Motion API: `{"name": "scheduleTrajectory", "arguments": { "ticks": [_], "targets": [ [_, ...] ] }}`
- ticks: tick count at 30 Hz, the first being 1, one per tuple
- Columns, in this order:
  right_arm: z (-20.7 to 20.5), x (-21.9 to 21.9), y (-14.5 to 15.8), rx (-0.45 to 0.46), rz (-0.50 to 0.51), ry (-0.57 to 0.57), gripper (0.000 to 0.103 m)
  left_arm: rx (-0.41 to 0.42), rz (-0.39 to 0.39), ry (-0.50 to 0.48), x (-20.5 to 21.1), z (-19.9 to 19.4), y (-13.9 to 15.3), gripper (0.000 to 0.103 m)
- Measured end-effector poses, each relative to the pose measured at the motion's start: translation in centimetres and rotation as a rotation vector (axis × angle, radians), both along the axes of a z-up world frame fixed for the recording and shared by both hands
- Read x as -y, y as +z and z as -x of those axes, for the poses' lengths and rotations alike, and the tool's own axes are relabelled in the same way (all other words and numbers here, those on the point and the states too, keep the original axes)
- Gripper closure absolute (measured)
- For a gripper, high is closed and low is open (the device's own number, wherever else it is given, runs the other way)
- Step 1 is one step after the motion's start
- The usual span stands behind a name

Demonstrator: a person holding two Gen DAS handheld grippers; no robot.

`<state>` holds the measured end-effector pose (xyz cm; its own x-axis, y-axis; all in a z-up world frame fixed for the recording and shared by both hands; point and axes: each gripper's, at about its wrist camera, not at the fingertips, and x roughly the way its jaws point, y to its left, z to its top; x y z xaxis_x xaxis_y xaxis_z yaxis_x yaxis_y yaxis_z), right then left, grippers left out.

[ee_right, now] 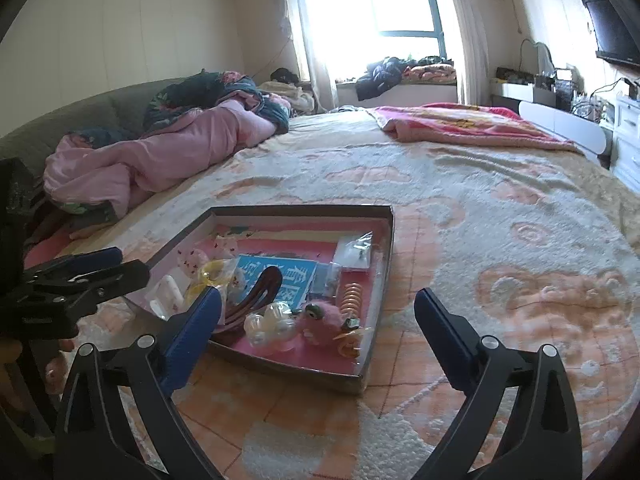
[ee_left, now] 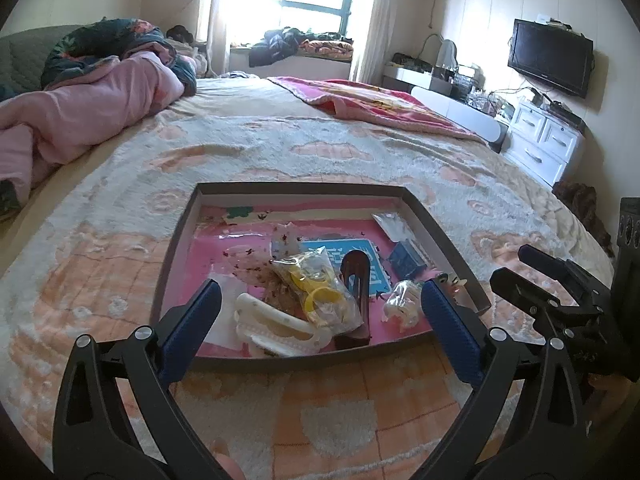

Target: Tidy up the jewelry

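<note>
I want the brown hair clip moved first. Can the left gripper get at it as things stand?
Probably yes: the left gripper is open just before the tray, and the hair clip lies uncovered, though a bag crowds its side.

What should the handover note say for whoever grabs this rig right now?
Left gripper: open, empty, poised over the near edge of the tray.
Right gripper: open, empty, at the tray's near right corner.
Tray sits on the bed blanket. Loose inside: white hair claw, bag of yellow rings, brown hair clip, pearl piece, pink fuzzy clip, orange spiral hair tie, small clear bags at the back.
Done: nothing visibly sorted; items lie jumbled.
Left: pick and arrange every piece.
</note>
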<state>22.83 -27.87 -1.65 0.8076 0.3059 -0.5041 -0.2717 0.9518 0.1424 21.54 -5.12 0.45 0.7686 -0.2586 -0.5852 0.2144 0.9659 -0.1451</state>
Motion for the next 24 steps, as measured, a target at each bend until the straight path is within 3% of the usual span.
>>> {"name": "scheduleTrajectory", "arguments": {
  "ticks": [24],
  "targets": [
    [7.0,-2.4,3.2,0.144,0.023,-0.002,0.007,0.048,0.001,0.094,-3.6,6.7,1.2,0.011]
  ]
}}
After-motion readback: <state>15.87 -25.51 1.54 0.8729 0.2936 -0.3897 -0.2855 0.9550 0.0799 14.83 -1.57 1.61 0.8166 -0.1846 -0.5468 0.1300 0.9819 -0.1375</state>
